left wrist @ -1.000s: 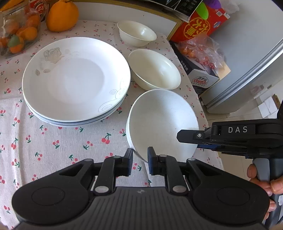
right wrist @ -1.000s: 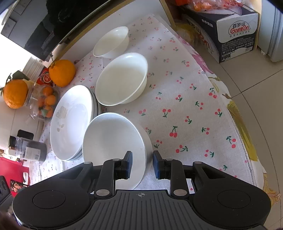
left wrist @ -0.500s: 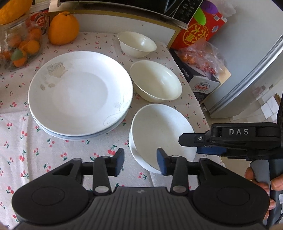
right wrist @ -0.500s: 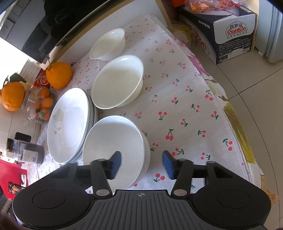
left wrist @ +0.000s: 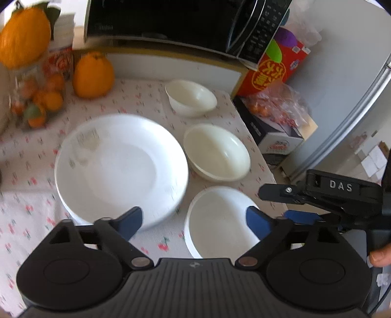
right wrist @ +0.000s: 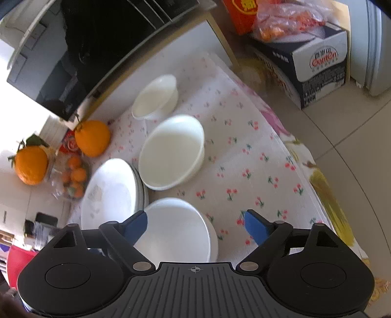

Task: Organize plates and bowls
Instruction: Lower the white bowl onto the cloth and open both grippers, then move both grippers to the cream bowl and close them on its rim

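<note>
A stack of white plates [left wrist: 119, 168] lies on the cherry-print tablecloth [left wrist: 29, 208]. Three white bowls stand in a row to its right: a near large bowl [left wrist: 220, 222], a middle bowl [left wrist: 217, 151] and a small far bowl [left wrist: 190, 97]. My left gripper [left wrist: 194, 221] is open and empty, above the near bowl's front rim. My right gripper [right wrist: 195, 222] is open and empty, just above the near bowl [right wrist: 176, 227]; the plates [right wrist: 110, 190], middle bowl [right wrist: 173, 151] and small bowl [right wrist: 156, 97] show beyond it. The right gripper's body [left wrist: 325, 193] shows in the left wrist view.
Large oranges [left wrist: 92, 75] and a bag of small oranges [left wrist: 36, 102] sit at the back left. A microwave [left wrist: 171, 22] stands behind the table. Cartons [left wrist: 273, 137] and a red box [left wrist: 271, 68] stand on the floor to the right, past the table edge [right wrist: 325, 190].
Both grippers opened wide, from nearly shut at the near bowl's rim, and pulled back and up. The near bowl now rests on the cloth.
</note>
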Tool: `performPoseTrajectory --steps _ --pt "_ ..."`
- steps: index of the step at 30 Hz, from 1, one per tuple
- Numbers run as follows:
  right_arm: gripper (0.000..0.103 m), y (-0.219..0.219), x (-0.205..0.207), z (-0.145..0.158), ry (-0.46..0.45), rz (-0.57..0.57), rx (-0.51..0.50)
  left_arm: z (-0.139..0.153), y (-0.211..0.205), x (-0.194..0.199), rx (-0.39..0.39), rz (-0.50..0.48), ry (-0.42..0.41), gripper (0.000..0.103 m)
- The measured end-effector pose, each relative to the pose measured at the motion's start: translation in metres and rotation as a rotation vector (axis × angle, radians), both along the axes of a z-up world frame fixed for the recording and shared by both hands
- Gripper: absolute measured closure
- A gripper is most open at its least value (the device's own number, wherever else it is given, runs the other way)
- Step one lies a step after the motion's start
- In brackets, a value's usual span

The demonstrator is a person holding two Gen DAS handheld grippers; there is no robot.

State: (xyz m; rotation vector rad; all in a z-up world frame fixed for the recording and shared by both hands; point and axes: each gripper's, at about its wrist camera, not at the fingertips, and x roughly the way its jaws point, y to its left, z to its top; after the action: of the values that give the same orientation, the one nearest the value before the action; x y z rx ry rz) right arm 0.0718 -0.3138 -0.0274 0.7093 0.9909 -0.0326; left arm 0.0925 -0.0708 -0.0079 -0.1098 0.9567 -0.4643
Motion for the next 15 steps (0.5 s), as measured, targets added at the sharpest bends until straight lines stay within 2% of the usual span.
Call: performPoseTrajectory --steps 6,9,15 --pt "0.01 -0.006 0.015 -0.006 -0.017 -0.058 -0.016 0.006 -0.007 0.028 0.091 0.032 -0.077 0.001" --pt "0.01 -0.01 0.022 -0.01 -0.009 -0.089 -0.015 0.003 -0.011 0.043 0.128 0.047 -0.104 0.0" --pt "0.01 -0.014 0.035 -0.017 -0.009 -0.13 -0.001 -0.006 -0.024 0.065 0.151 0.01 -0.164 0.001"
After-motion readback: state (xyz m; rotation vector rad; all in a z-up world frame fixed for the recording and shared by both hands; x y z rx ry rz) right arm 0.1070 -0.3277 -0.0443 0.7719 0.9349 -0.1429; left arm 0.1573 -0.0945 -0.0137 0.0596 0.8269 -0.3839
